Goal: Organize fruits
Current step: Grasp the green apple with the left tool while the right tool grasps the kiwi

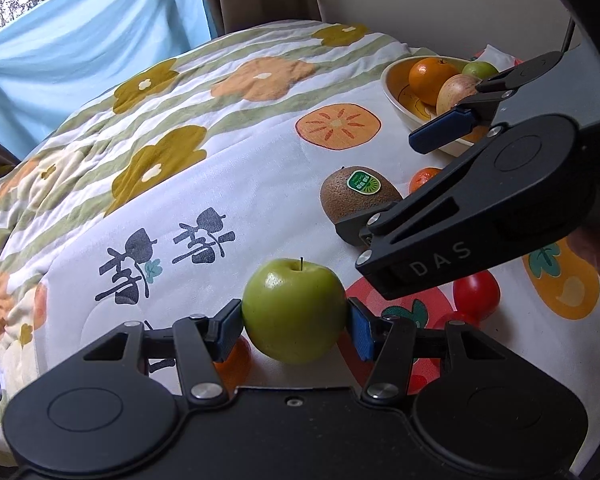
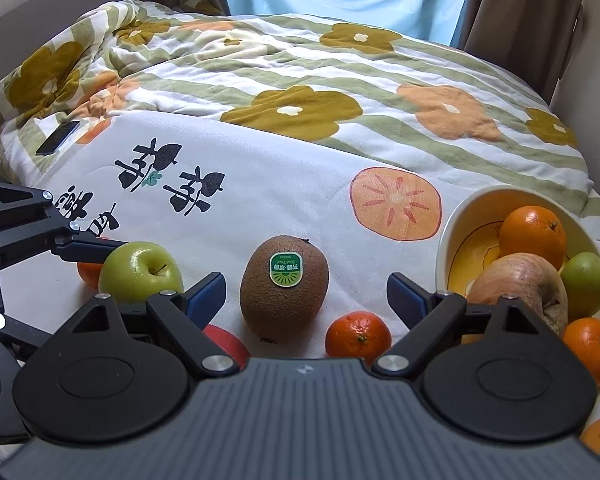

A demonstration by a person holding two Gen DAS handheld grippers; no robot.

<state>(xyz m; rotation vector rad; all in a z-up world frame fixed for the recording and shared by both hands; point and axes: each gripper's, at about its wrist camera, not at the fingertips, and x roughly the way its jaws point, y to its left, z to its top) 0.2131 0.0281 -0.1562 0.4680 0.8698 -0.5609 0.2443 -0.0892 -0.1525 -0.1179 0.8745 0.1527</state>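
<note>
My left gripper is shut on a green apple, both blue pads against its sides; the apple also shows in the right wrist view. My right gripper is open and empty, its jaws on either side of a brown kiwi with a green sticker; the kiwi shows in the left view too. A small mandarin lies just right of the kiwi. A cream bowl at the right holds oranges, a reddish apple and a green apple.
The fruits lie on a bed with a flower-print quilt. A red fruit lies right of the held apple, an orange one under the left finger. A dark phone lies at the far left. Curtains and walls surround the bed.
</note>
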